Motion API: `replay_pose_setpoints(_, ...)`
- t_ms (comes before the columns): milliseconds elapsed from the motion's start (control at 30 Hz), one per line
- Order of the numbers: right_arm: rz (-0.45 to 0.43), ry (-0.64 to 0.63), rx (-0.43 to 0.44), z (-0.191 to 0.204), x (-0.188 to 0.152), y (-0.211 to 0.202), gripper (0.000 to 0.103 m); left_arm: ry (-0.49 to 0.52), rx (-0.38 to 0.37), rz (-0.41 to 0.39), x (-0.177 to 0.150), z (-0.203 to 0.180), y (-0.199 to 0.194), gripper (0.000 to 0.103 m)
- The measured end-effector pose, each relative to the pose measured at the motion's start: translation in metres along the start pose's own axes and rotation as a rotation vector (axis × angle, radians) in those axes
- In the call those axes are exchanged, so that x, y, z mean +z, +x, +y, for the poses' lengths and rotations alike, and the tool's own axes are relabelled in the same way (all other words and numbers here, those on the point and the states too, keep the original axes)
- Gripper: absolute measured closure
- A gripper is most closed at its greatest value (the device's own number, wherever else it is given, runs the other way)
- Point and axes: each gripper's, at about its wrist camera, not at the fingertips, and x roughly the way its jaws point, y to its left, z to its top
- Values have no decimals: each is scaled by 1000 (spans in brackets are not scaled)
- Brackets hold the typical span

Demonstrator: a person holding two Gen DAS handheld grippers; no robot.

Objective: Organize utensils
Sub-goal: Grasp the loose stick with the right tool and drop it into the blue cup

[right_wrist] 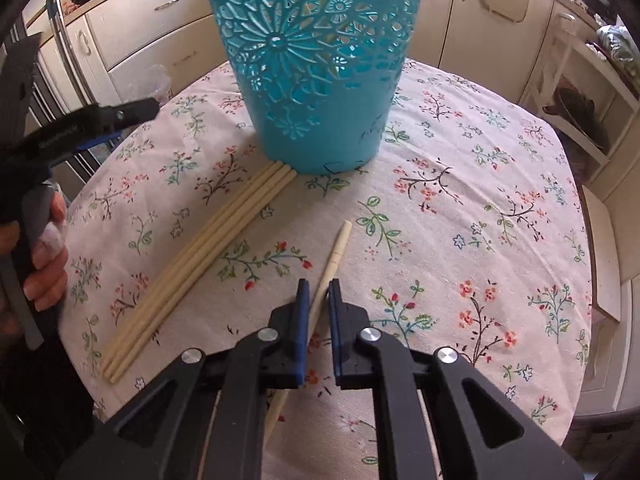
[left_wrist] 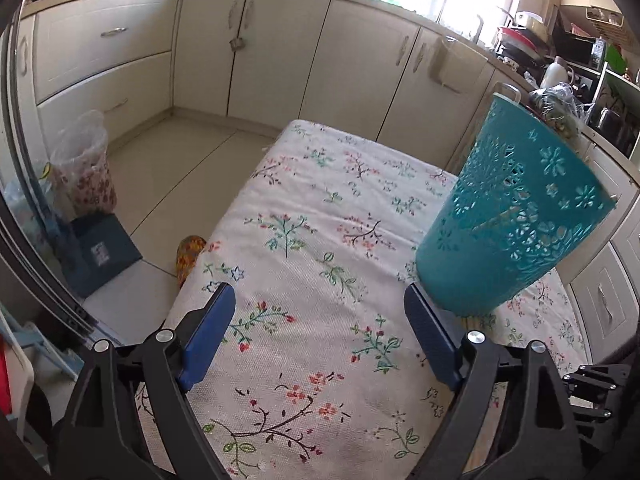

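I see the teal holder [right_wrist: 312, 64] standing on the floral tablecloth [right_wrist: 460, 216], kitchen cabinets behind. Four chopsticks [right_wrist: 200, 264] lie bundled against its base. My right gripper [right_wrist: 318, 292] looks clamped on the lone chopstick [right_wrist: 334, 256], pointing holderward. My left gripper [left_wrist: 320, 308] gapes empty beside it.

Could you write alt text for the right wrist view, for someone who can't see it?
The right tongs pinch one chopstick on a floral tablecloth. Four more chopsticks lie side by side to the left, ending at a teal cutout holder.
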Motion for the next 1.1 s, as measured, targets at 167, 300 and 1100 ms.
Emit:
replay_pose_setpoints(167, -47, 123, 145, -15, -14, -20, 97, -50, -5, 25, -1, 10, 7, 17)
replay_pose_setpoints(300, -133, 247, 323, -29, -22, -54, 97, -54, -10, 37, 0, 9, 10, 17)
replay_pose_setpoints(1100, -792, 529, 153, -46, 163, -113, 97, -90, -30, 27, 0, 13, 7, 17)
